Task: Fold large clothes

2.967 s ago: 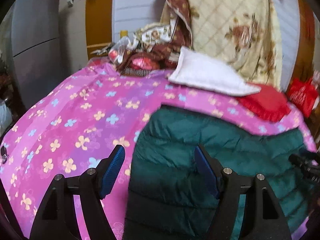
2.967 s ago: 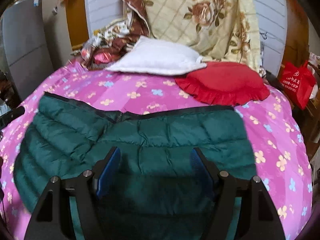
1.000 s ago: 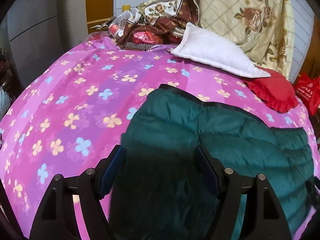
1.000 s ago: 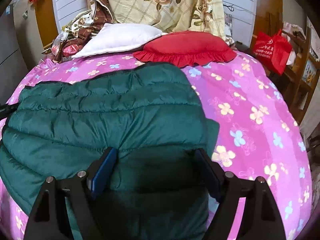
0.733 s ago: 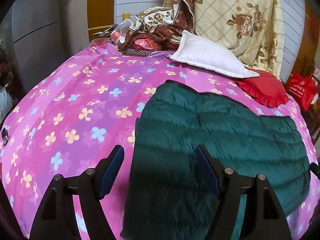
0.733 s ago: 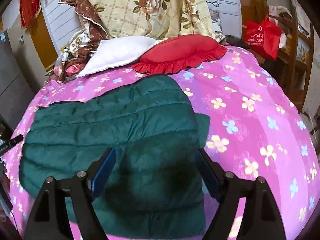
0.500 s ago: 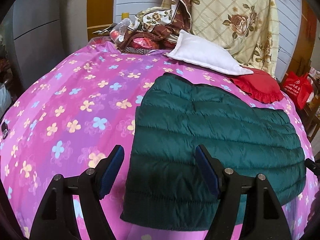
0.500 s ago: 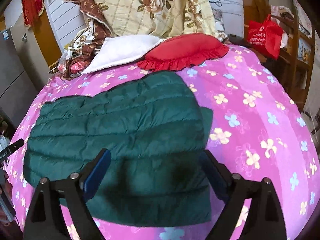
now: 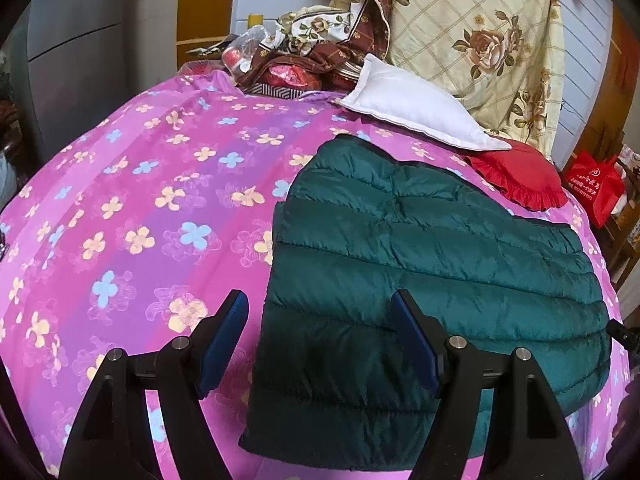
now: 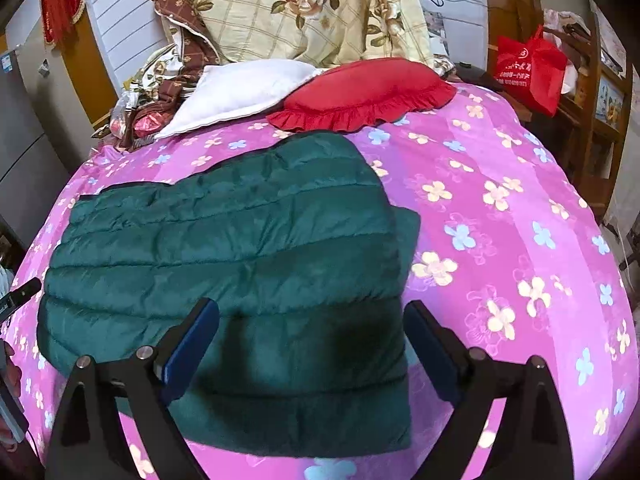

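A dark green quilted down jacket (image 9: 420, 264) lies folded into a flat rectangle on the pink flowered bedspread (image 9: 140, 200). It also shows in the right wrist view (image 10: 240, 256). My left gripper (image 9: 320, 340) is open and empty, held above the jacket's near left corner. My right gripper (image 10: 312, 344) is open and empty, held above the jacket's near right part. Neither gripper touches the jacket.
A white pillow (image 9: 412, 108) and a red frilled cushion (image 10: 360, 92) lie at the bed's head, with a rose-patterned quilt (image 10: 300, 8) and a heap of cloth (image 9: 304, 56) behind. A red bag (image 10: 528, 68) hangs by wooden shelves on the right. The bedspread (image 10: 500, 220) stretches right of the jacket.
Both grippers have pulled back and risen away from the jacket, so more of it and the bed shows. The jacket lies still and folded.
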The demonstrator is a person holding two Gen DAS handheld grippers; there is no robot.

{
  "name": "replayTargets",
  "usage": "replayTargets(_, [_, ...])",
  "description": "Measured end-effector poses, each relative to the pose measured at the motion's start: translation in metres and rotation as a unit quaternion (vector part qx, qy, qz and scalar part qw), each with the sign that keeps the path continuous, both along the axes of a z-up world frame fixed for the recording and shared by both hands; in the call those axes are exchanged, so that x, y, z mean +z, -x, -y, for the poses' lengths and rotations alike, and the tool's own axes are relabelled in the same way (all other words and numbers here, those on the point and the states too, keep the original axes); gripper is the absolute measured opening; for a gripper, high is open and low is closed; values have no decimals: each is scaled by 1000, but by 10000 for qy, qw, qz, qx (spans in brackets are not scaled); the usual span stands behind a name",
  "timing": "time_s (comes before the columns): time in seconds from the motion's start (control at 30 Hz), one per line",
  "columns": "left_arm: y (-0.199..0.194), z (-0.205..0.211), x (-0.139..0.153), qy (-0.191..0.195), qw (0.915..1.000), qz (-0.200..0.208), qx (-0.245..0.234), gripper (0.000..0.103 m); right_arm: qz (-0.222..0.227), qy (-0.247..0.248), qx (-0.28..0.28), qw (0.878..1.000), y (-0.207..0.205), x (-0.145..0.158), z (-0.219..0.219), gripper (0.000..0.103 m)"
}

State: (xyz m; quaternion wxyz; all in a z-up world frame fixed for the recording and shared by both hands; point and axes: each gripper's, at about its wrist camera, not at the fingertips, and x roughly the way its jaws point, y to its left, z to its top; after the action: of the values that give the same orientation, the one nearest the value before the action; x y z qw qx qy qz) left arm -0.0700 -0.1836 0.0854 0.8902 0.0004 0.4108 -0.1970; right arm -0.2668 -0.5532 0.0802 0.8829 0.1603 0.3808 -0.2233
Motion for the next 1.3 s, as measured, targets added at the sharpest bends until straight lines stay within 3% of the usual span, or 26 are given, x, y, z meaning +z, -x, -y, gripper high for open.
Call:
replayTargets(0.13, [-14, -5, -13, 302, 9990, -314, -95, 56, -85, -38, -118, 9999, -4, -9, 18, 100])
replayTargets(0.23, [-26, -12, -24, 775, 9950, -609, -162, 57, -117, -191, -180, 9996, -8, -19, 33, 103])
replayTargets(0.3, [-36, -17, -33, 1113, 9900, -856, -148, 65, -37, -328, -146, 9993, -11, -25, 42, 103])
replayTargets(0.4, [-45, -21, -43, 1467, 9827, -1117, -188, 68, -4, -511, -90, 9987, -18, -33, 54, 103])
replayTargets(0.57, [-54, -18, -55, 1682, 9766, -1309, -304, 76, 72, -890, 28, 9960, -29, -47, 74, 103])
replayTargets(0.67, [-64, -20, -69, 2020, 9640, -1701, -304, 81, 53, -960, 197, 9952, -37, -52, 78, 103])
replayTargets(0.7, [-65, -22, -69, 2123, 9624, -1668, -307, 82, 48, -1021, 249, 9945, -39, -54, 80, 103])
replayTargets(0.87, [-63, -12, -67, 1988, 9674, -1508, -421, 83, 66, -1603, 399, 9862, -47, -69, 94, 103])
replayTargets(0.93, [-64, -9, -67, 2008, 9658, -1557, -517, 76, 95, -1627, 457, 9856, -48, -70, 95, 103])
replayTargets(1.0, [-65, -7, -67, 2091, 9626, -1614, -599, 58, 109, -1655, 541, 9847, -49, -71, 93, 102])
replayTargets(1.2, [-50, -1, -39, 1844, 9715, -1272, -774, 17, 390, -1450, 842, 9851, -42, -49, 69, 51])
replayTargets(1.3, [-41, -10, -18, 1948, 9698, -1187, -863, 11, 561, -1285, 902, 9860, -29, -27, 55, 39])
